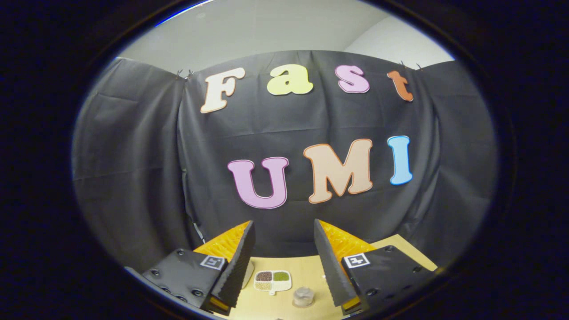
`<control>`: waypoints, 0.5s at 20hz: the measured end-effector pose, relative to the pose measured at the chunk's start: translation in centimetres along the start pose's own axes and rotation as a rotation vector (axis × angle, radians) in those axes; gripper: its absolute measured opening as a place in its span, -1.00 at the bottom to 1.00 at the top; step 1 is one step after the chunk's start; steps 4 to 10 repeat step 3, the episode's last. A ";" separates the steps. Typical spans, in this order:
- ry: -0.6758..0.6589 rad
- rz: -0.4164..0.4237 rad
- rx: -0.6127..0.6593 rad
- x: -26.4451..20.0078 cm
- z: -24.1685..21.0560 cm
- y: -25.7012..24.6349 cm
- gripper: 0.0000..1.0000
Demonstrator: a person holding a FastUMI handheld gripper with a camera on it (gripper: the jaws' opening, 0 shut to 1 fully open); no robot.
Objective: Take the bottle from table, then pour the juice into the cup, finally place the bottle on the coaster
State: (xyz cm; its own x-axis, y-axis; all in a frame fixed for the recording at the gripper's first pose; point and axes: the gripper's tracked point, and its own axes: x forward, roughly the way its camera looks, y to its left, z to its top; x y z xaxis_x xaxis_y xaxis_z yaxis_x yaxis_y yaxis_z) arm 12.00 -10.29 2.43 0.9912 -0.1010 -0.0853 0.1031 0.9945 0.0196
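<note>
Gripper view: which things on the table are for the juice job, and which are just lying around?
For the job:
- gripper, fingers open, holding nothing
- small clear container ahead, between the fingers; bottle or cup, cannot tell

Just lying about:
- white dish with four compartments of grains, on the table
- white object partly behind the left finger; too hidden to tell

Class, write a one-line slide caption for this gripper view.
Gripper with jaws open above the table, a small divided dish and a bottle cap below.

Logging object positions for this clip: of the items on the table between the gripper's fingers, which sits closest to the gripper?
The small greyish round item, nearest the open gripper; the divided white dish lies beyond it.
</note>
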 end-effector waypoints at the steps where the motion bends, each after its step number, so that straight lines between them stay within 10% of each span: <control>1: 0.000 0.003 0.002 -0.3 0.0 -0.3 0.62; 10: -0.001 0.007 0.004 -0.6 0.0 -0.7 0.62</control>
